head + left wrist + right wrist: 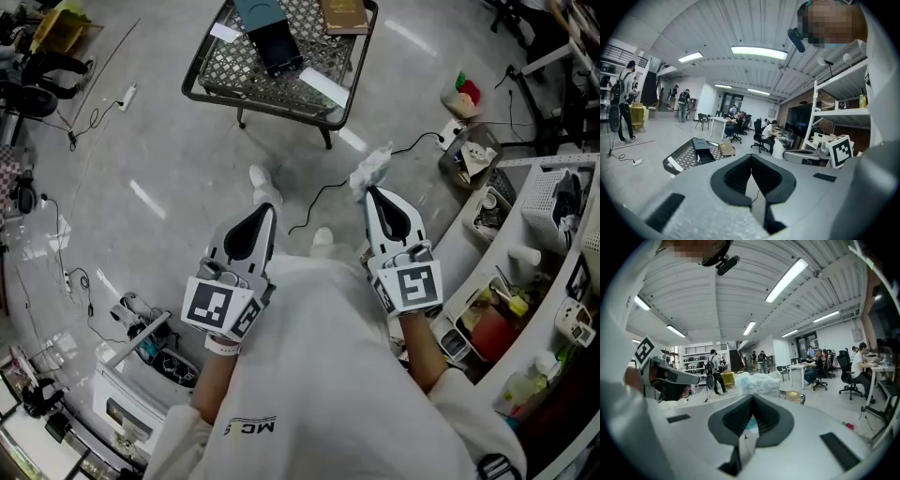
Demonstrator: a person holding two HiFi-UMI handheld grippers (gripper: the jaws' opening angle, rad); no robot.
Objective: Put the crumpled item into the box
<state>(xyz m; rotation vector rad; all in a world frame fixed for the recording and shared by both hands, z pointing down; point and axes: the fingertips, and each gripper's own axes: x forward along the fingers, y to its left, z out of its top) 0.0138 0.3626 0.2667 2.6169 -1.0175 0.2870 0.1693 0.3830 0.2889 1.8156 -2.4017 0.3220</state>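
The crumpled item (371, 168) is a white wad of plastic wrap, pinched at the tip of my right gripper (369, 191), which is shut on it. In the right gripper view the wad (758, 382) bulges out just beyond the closed jaws of that gripper (752, 398). My left gripper (268, 208) is held level beside it, shut with nothing in it; its jaws meet in the left gripper view (751, 161). A black open box (275, 47) sits on a low mesh table (217, 81) ahead, and the same box (701, 149) shows in the left gripper view.
A brown flat box (343, 16) and white papers (322, 86) share the mesh table. A black cable (323, 196) runs over the grey floor to a power strip (454, 134). Cluttered white shelves (525, 281) stand at the right. People sit at desks (768, 136) farther off.
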